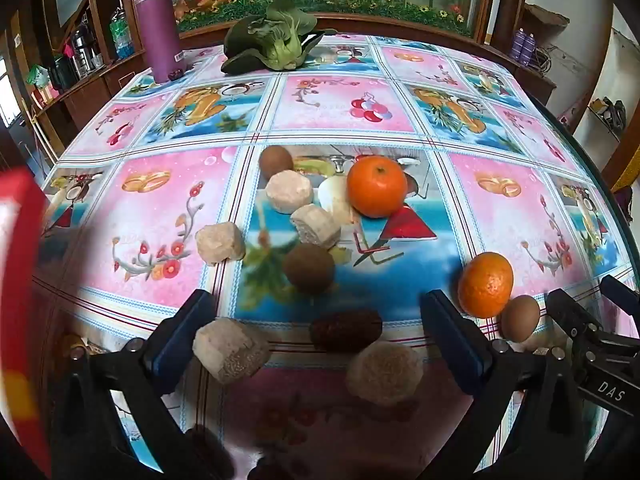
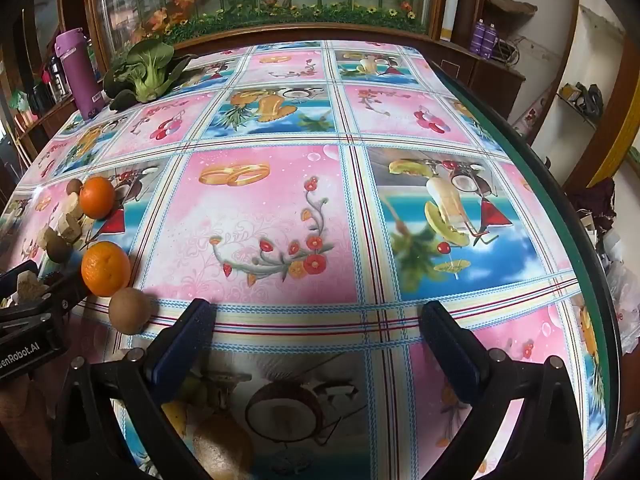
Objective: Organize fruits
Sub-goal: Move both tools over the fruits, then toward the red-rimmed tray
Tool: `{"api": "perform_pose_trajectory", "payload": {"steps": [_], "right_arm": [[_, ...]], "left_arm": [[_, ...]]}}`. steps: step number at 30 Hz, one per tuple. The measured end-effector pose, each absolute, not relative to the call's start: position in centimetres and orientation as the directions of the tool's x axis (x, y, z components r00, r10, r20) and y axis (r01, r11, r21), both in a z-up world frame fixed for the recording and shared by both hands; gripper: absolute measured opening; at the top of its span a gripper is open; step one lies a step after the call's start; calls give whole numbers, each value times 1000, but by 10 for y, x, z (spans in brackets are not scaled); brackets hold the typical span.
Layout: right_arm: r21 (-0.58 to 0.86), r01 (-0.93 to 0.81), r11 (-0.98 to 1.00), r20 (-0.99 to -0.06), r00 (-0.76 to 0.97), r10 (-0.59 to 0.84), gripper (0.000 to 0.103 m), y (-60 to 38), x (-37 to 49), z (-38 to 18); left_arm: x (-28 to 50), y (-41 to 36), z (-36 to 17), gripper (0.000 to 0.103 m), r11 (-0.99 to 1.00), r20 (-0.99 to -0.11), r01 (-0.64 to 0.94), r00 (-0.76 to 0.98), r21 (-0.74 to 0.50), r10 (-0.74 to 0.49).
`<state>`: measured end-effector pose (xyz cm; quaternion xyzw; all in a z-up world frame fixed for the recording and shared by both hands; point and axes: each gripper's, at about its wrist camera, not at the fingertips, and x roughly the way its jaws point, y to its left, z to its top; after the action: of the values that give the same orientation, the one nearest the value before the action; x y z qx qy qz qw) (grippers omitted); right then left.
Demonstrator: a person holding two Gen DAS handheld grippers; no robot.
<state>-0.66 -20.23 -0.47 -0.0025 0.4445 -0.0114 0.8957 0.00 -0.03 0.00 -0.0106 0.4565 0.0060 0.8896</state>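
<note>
Both hand-held grippers gape over the bench.
Left hand-held gripper [image 1: 316, 320] frames a date [image 1: 346, 336]; right hand-held gripper [image 2: 316, 324], empty, has a kiwi [image 2: 130, 311] just left.

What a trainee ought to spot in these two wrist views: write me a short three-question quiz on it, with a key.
1. True or false: the left gripper is shut on an orange.
2. Which thing stands next to the leafy green at the far end of the table? A) a purple bottle B) a red kettle C) a glass jar
3. Count: how many oranges lie on the table?

Key
1. False: its jaws stand wide open and grip nothing.
2. A
3. Two: the far orange and the near orange.
</note>
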Motion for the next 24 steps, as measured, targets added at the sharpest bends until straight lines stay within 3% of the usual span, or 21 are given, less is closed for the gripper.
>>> {"api": "perform_pose_trajectory", "payload": {"steps": [24], "right_arm": [[-5,18,1000,-797,604,-15,103,-203,-7,-5]], "left_arm": [[0,0,0,103,1000,-813,-20,583,-15,0]]}}
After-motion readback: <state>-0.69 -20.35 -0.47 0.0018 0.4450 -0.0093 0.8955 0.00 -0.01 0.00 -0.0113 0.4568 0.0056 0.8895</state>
